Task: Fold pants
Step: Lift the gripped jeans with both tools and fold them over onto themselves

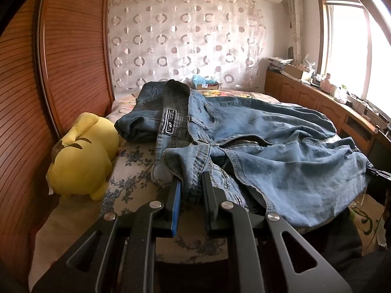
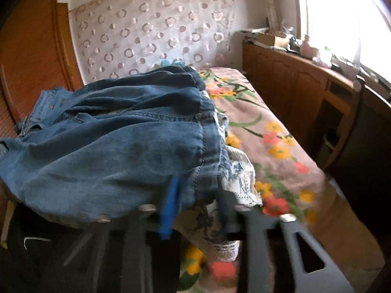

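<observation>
A pair of blue denim pants (image 1: 256, 134) lies crumpled on the bed, waistband with a dark label toward the far left. My left gripper (image 1: 191, 183) is shut on a denim edge at the near left of the pile. In the right wrist view the pants (image 2: 110, 141) hang bunched over the gripper. My right gripper (image 2: 198, 185) is shut on a hem of the denim, which covers the fingertips; the view is blurred.
A yellow plush toy (image 1: 83, 156) lies at the bed's left edge against a wooden wardrobe (image 1: 48, 73). The bed has a floral sheet (image 2: 264, 131). A wooden cabinet (image 2: 293, 78) with clutter runs along the right under the window. A box (image 1: 207, 85) sits at the bed's far end.
</observation>
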{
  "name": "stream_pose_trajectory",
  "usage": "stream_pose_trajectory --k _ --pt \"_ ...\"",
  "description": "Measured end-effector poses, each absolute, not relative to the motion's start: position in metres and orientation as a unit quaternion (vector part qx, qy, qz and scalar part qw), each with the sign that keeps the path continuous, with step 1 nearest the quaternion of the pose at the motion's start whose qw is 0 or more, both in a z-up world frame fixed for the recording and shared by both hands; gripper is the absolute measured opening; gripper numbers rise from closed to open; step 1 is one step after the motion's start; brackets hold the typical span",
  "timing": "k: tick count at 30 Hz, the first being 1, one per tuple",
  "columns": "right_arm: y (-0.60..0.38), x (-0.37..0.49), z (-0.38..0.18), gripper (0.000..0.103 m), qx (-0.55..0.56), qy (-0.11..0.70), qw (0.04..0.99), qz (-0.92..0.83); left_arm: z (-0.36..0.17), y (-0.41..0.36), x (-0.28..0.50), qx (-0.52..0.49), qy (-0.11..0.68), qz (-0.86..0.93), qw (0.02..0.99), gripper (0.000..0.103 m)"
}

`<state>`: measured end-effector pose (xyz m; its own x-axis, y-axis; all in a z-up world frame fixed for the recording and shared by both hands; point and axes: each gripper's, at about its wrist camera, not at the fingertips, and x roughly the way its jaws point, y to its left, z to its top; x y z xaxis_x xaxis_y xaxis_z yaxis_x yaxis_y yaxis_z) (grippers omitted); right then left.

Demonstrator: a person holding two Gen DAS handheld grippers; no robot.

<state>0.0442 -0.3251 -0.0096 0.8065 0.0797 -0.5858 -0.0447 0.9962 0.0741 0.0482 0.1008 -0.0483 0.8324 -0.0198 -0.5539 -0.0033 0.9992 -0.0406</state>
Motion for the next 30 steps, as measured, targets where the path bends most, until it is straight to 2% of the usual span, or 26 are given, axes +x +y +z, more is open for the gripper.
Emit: stream_pose_trajectory --k 2,4,14,21,30 --pt "-0.324 0.042 -0.004 0.009 0.019 0.299 0.953 0.036 -0.044 0.100 0.051 -0.017 0.283 -0.005 0.959 0.016" --pt "-0.322 0.039 -0.001 0.008 0.015 0.287 0.957 0.037 -0.037 0.097 0.052 -0.014 0.273 -0.006 0.962 0.016" --pt "-0.323 0.051 0.040 0.007 0.009 0.218 0.975 0.043 -0.007 0.093 0.079 0.006 0.257 -0.017 0.966 0.016" --pt "-0.319 0.063 0.027 0.007 0.008 0.205 0.978 0.040 -0.003 0.097 0.096 0.001 0.256 -0.015 0.967 0.016" --pt "-0.318 0.097 0.041 0.007 0.002 0.187 0.982 0.027 0.014 0.099 0.136 0.003 0.249 -0.016 0.968 0.016"
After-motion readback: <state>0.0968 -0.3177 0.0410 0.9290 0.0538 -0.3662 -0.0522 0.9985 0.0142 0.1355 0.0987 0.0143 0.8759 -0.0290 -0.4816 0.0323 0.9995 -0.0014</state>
